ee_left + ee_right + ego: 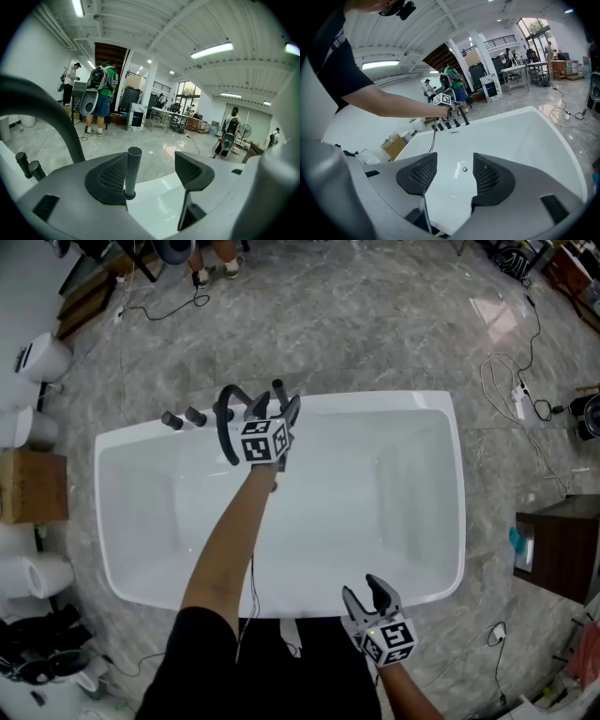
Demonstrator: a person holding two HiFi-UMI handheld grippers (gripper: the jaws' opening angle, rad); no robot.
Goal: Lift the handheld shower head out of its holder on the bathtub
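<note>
1. While the left gripper (275, 407) hung over the far rim of the bathtub (459, 521), its jaws stood apart and clamped nothing; the handheld shower head (132, 171), a slim dark rod, stood upright in its holder (124, 193) on that rim, between the jaws; it was close against the left pad (110, 180), touching or not could not be told, and clear of the right one.
2. The right gripper (363, 592) hovered over the bathtub's near rim, jaws parted and empty; only the tub's white floor showed between them.
3. A curved spout (225, 423) and two knobs (183, 418) stood on the same far rim, just left of the rod.
4. Risks, as judged:
   - since the rod sat off-centre, one pad would likely land first and push it sideways, wedging it in the holder;
   - a smooth round rod might slip through the pads on the pull;
   - a tilted lift could bind it;
   - a leftward drift could knock the spout.
</note>
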